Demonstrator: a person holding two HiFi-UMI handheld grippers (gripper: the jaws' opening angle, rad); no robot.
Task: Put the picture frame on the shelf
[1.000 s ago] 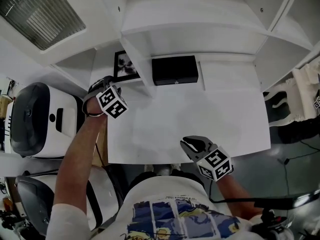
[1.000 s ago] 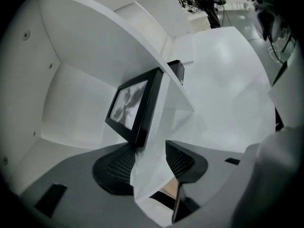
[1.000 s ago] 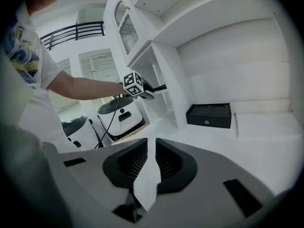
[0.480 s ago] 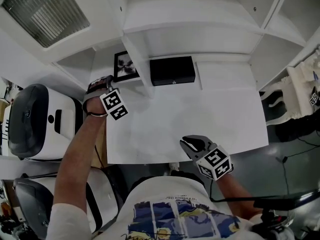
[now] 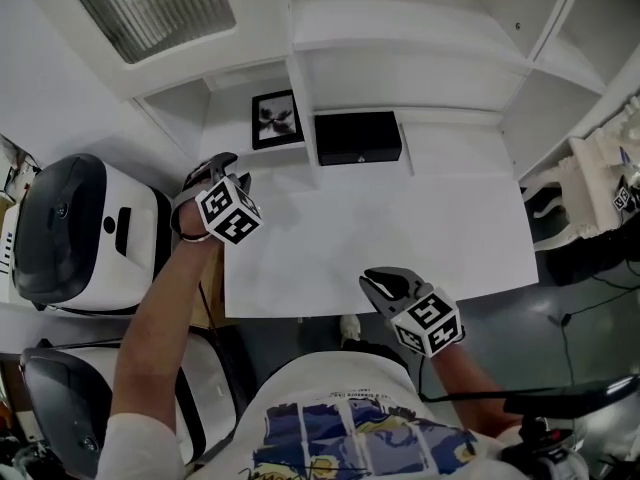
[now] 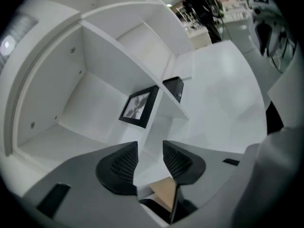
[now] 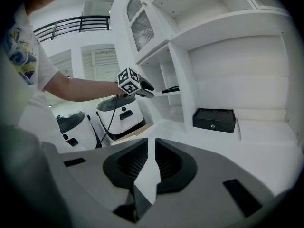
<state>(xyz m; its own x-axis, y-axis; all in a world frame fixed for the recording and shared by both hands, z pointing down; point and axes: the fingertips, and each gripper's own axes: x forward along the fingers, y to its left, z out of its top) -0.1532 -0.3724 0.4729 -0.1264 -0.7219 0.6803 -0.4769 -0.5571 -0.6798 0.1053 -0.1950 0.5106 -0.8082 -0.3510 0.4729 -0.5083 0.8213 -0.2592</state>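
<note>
Shelf (image 5: 400, 28): white, smooth, matt paint. Bench (image 5: 420, 238): white, smooth, faint sheen. Frame (image 5: 276, 118): black, smooth rim. Box (image 5: 358, 138): black, matt. Jaws: grey matt plastic; pads (image 6: 123, 164) black, ribbed. Shirt (image 5: 350, 428): printed cloth. Machine (image 5: 145, 268): white plastic shell.

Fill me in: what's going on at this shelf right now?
A person is working with a handheld gripper in each hand. The picture frame already stands in the shelf compartment left of the divider, with a black box on the other side. The left gripper sits short of the frame, not touching it. Its jaws have just been closing a little, with nothing between them. The right gripper hovers over the white desk, jaws slightly apart and empty.
</note>
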